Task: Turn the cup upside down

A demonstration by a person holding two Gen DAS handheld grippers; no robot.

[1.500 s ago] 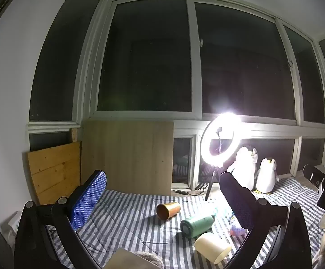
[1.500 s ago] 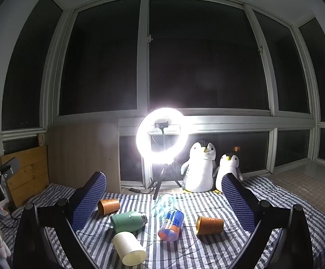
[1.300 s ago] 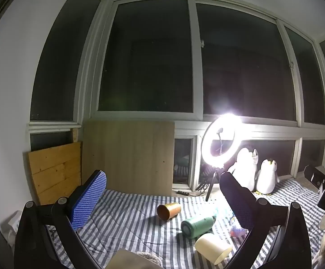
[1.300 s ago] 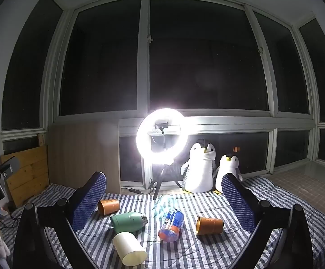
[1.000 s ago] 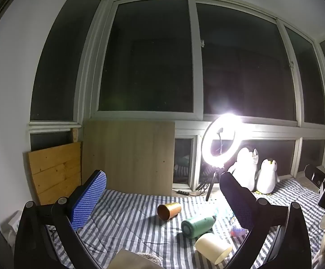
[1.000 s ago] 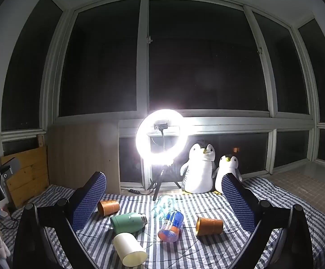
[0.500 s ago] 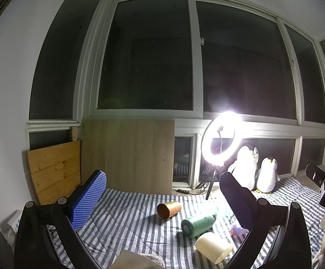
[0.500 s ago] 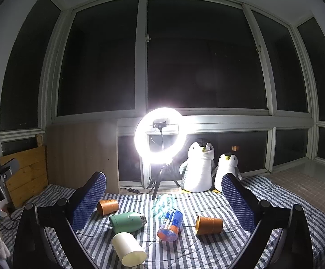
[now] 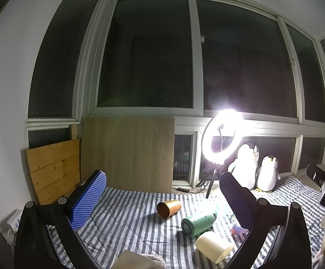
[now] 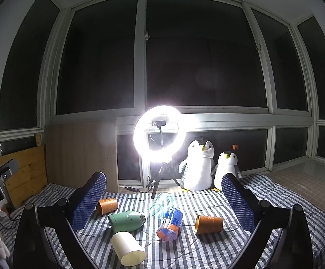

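Observation:
Several cups lie on their sides on the striped blanket (image 10: 207, 246). A cream cup (image 10: 128, 248) lies nearest, its mouth toward me; it also shows in the left wrist view (image 9: 214, 247). An orange cup (image 10: 209, 224) lies at the right and another orange cup (image 10: 107, 206) at the left, the latter also in the left wrist view (image 9: 169, 209). My right gripper (image 10: 163, 198) is open and empty, held above the blanket short of the cups. My left gripper (image 9: 162, 196) is open and empty, further left.
A green flask (image 10: 127, 221), a blue-and-orange bottle (image 10: 170, 224) and a clear bottle (image 10: 161, 202) lie among the cups. A lit ring light (image 10: 159, 134) on a tripod and two plush penguins (image 10: 199, 168) stand behind. Wooden boards (image 9: 128, 154) lean at the left.
Both views have shifted only slightly; the scene sits a touch lower and left. Both grippers stay open and nothing on the blanket has moved.

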